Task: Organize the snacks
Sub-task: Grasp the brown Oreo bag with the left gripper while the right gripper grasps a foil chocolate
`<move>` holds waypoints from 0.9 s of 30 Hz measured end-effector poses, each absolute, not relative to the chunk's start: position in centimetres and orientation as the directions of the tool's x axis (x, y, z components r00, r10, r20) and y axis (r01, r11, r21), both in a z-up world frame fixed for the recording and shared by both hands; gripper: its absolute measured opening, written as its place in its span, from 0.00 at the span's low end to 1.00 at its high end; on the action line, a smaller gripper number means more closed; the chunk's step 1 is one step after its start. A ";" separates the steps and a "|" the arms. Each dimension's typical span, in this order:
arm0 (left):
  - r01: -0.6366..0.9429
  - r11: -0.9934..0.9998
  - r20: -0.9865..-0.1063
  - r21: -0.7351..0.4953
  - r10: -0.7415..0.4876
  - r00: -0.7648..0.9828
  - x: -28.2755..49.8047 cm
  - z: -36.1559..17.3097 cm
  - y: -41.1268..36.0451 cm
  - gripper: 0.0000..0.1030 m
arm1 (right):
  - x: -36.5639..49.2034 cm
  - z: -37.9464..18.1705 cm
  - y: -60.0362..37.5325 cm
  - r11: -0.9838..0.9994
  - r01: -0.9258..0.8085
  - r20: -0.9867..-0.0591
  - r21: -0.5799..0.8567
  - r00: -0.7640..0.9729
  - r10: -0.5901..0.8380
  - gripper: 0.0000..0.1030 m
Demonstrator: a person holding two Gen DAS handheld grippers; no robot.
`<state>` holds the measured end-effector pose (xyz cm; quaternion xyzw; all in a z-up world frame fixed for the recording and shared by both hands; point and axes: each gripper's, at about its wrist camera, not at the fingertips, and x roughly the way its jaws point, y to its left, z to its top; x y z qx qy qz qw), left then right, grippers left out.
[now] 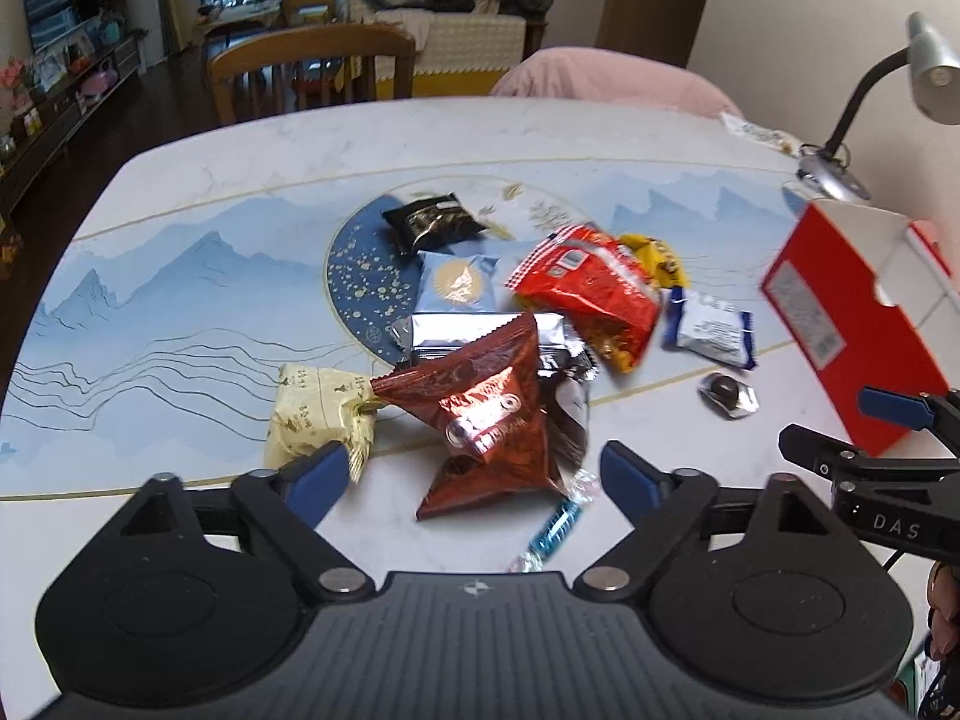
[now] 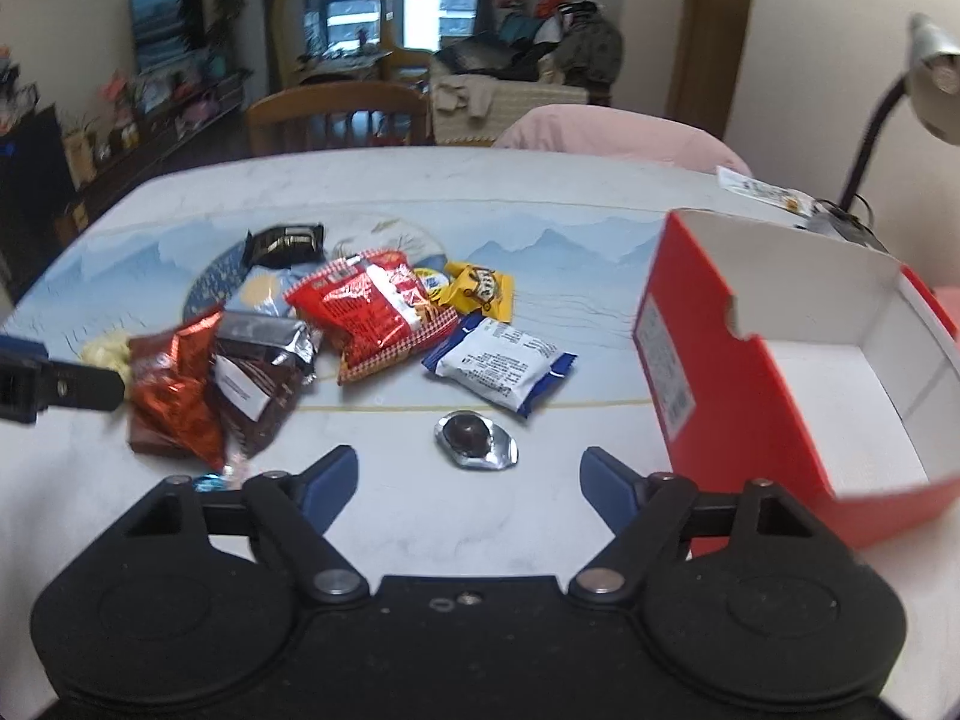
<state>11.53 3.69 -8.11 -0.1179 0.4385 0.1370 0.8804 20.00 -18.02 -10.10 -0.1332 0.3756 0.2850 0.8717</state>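
Note:
A pile of snack packets lies mid-table. My left gripper (image 1: pixel 474 463) is open low over the table, and a shiny copper-red bag (image 1: pixel 492 414) sits between its blue fingertips without either pad pressing it. A cream packet (image 1: pixel 312 414) lies by the left fingertip. My right gripper (image 2: pixel 471 467) is open too, just short of a foil-wrapped chocolate (image 2: pixel 474 439). The open red box (image 2: pixel 720 360) with a white inside stands to its right. A red chip bag (image 2: pixel 366 306), a white-and-blue packet (image 2: pixel 501 369) and a yellow packet (image 2: pixel 480 291) lie further back.
A blue wrapped candy (image 1: pixel 558 525) lies just under the copper-red bag. A black packet (image 1: pixel 432 222) sits at the far side of the pile. A desk lamp (image 1: pixel 864 90) stands at the back right corner. A wooden chair (image 1: pixel 312 66) and a pink-covered chair (image 1: pixel 600 75) stand behind the table.

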 end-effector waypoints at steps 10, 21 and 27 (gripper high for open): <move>-0.369 0.927 -0.854 -0.073 0.133 0.502 14.8 -10.5 4.0 0.60 | 24.4 -13.2 -15.9 0.744 -0.667 -0.772 -0.038 0.493 0.402 0.60; -0.365 0.920 -0.873 -0.142 0.057 0.484 16.4 -11.3 4.3 0.53 | 26.8 -15.3 -15.7 0.746 -0.666 -0.807 0.011 0.435 0.400 0.57; -0.379 0.911 -0.881 -0.164 0.037 0.471 16.9 -11.8 4.6 0.46 | 26.6 -15.2 -15.4 0.726 -0.687 -0.802 0.000 0.434 0.410 0.44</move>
